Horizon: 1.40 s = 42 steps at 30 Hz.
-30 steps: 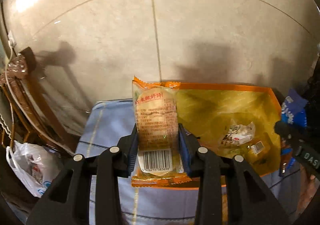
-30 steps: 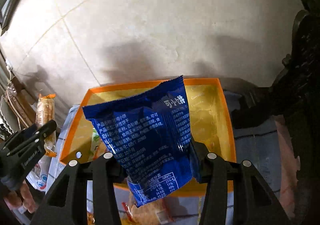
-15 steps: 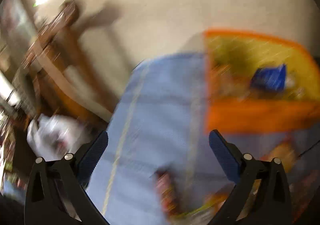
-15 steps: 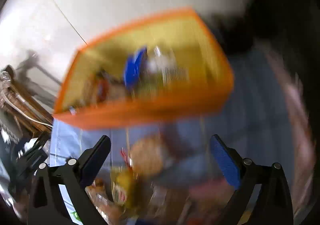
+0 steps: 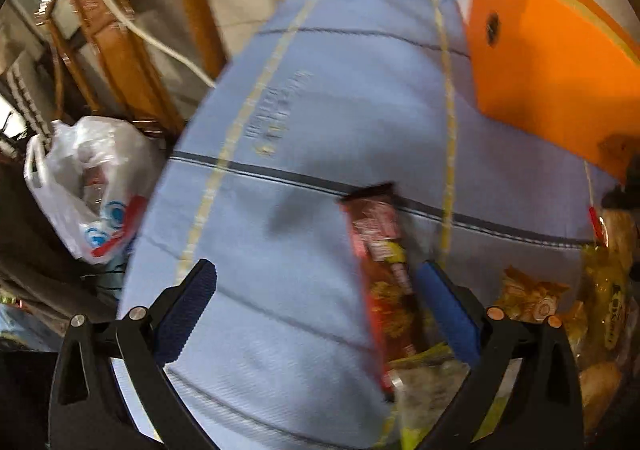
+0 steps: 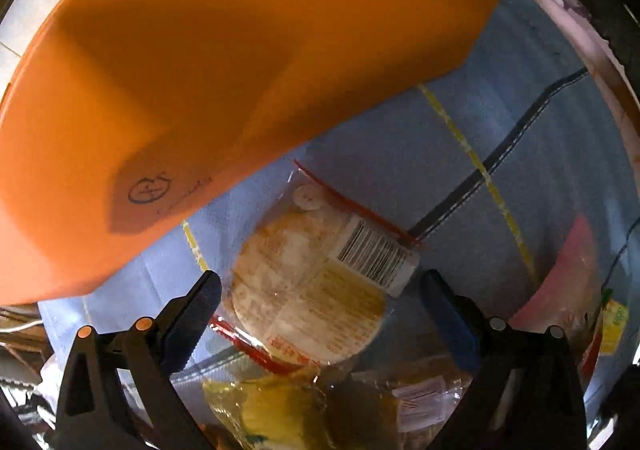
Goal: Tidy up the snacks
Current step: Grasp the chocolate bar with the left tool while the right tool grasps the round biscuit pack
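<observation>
Both tools have let go of their packets since a second ago and dropped from above the orange box [image 6: 240, 69] to the pile on the blue cloth [image 5: 320, 109]. The left gripper [image 5: 316, 310] is spread wide and empty, a long red snack bar [image 5: 380, 270] lying just inside its right finger. The right gripper [image 6: 320, 314] is equally spread, with a round cake in clear wrap [image 6: 312, 290] between its fingers and the box just ahead. Two snacks look delivered; the next picks are being lined up.
</observation>
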### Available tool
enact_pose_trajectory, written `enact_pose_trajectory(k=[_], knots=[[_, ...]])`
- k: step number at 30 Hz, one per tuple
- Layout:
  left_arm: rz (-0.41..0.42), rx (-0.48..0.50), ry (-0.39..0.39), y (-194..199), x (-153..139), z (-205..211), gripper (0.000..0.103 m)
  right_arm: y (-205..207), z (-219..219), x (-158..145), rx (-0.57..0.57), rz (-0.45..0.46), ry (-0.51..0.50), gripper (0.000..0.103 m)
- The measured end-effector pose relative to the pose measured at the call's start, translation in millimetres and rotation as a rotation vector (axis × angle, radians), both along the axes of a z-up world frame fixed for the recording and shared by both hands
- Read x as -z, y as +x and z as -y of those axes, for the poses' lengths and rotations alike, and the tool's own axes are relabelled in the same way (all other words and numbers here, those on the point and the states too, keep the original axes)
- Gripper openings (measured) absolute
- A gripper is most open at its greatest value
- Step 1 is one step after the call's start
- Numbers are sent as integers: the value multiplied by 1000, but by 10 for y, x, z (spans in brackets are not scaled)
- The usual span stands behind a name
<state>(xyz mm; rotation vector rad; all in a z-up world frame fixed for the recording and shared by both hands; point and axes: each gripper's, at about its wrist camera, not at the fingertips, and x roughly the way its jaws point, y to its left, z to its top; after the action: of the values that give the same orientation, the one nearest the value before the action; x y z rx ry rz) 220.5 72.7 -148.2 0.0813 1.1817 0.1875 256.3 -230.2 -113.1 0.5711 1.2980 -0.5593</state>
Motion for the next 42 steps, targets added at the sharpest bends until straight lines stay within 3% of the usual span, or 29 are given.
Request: enact_pose_trajectory(k=[2,3,4,5,7,9,14,15,16,18,20,21,22,23,25,30,32,35,36,37,39,42], knots=[[-22,-8,-25,11,90,53,95,-38,-7,11,-27,5,-17,87],[1,-21,-62,4,86,36,82,-93,-16,1,-40,2,-32,73],[6,-26,-116,-4,82,13,66,-147,22,-6,-47,10,-28,71],[-6,-15,-157,1,69,10,61,-164,54,8,-60,16,-6,71],[-5,50,-146,0,49,75,33,-208,157,44,-68,25,73,70],[-20,65,-137,-22,35,93,23,-281,285,72,-61,49,181,70],[-7,62,-210,-115,8,-4,23,-508,502,-48,-127,138,242,68],[4,64,-222,-141,-24,-24,23,-551,551,-73,-133,144,264,28],[13,68,-228,-153,-73,-31,23,-574,553,-102,-148,148,277,25],[41,83,-235,-176,-192,-28,23,-605,576,-170,-176,169,262,26],[49,84,-231,-199,-221,-58,23,-581,497,-197,-201,174,174,26],[41,76,-232,-197,-216,-71,23,-580,516,-147,-203,162,158,31],[32,65,-230,-211,-200,-110,23,-551,503,-143,-213,155,165,78],[31,63,-228,-234,-196,-121,23,-535,508,-94,-216,146,175,100],[30,66,-220,-243,-182,-154,23,-500,504,-40,-181,161,135,99],[18,51,-229,-233,-137,-190,23,-126,239,114,-240,69,-81,99],[15,54,-230,-248,-143,-193,23,32,39,167,-360,70,-199,99],[14,78,-222,-297,-169,-185,23,152,-266,286,-661,116,-248,99],[16,90,-214,-322,-180,-178,23,156,-357,382,-807,93,-302,99],[16,99,-205,-342,-190,-177,23,98,-393,450,-882,87,-314,99],[12,95,-192,-361,-193,-195,23,151,-361,552,-939,79,-280,99],[0,65,-215,-323,-160,-265,23,292,-181,630,-892,46,-256,99]])
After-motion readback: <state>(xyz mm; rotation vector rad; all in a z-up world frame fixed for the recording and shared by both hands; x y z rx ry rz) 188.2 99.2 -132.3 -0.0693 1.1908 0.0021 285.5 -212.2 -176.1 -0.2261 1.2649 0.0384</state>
